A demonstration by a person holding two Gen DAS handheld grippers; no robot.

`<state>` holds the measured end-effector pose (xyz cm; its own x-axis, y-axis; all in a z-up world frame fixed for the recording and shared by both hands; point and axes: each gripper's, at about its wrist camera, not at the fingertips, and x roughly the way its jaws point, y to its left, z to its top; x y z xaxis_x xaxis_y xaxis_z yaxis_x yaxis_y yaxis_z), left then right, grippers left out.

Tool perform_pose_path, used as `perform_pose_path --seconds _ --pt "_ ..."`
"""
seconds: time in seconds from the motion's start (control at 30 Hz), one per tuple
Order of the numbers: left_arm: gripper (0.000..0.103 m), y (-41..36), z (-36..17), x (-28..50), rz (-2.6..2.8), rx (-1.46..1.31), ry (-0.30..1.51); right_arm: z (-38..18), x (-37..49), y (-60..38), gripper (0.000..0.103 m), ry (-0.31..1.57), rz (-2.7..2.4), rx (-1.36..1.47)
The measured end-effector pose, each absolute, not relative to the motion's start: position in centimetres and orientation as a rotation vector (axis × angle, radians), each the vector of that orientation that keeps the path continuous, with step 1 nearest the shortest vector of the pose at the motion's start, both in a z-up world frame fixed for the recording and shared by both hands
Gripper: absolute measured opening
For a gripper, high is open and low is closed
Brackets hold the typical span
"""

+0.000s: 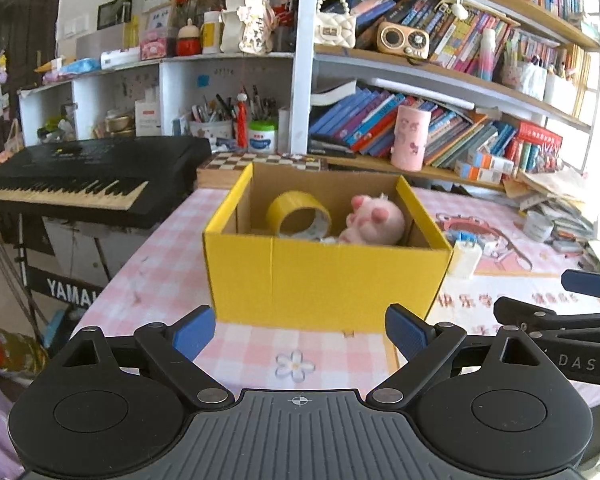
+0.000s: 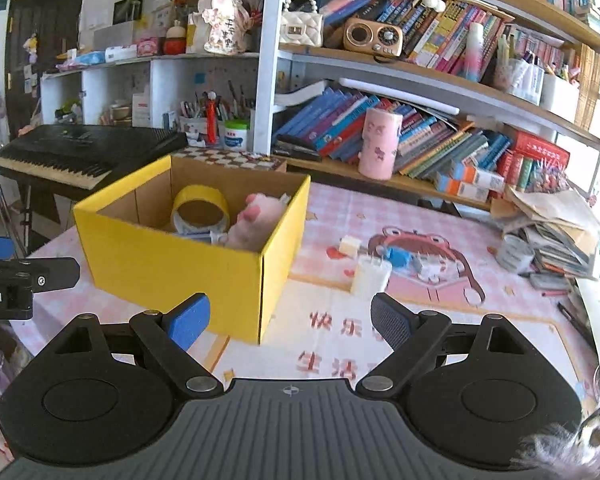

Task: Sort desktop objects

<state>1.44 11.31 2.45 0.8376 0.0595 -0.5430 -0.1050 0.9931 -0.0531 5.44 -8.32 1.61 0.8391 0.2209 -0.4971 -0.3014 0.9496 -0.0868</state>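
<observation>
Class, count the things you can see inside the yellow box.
2, maybe more hidden: a yellow tape roll on the left and a pink plush toy on the right of the yellow box.

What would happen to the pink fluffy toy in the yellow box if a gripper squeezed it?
The pink plush toy looks soft and fuzzy, so it would probably squash rather than break. It seems light for its size. Lumpy and wedged beside the tape roll inside the yellow box, it likely won't roll.
</observation>
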Motion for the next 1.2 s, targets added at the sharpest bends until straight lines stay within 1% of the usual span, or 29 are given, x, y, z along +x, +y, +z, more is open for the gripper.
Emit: perform_pose_path --seconds 0.3,0.67,1.2 --pt "0.094 11.6 1.2 -0.6 0.113 -0.087 0.631 0.0 3.0 -7.4 0.087 0.562 0.278 -0.122" --pt "0.094 10.7 1.0 -1.4 0.047 -0.040 0.641 -0.9 1.7 -7.2 0.087 0.621 0.246 -0.123" --pt "0.094 8.9 0.4 0.0 -0.087 0.019 0.677 -1.2 1.3 -7.7 0.087 0.659 0.180 -0.139"
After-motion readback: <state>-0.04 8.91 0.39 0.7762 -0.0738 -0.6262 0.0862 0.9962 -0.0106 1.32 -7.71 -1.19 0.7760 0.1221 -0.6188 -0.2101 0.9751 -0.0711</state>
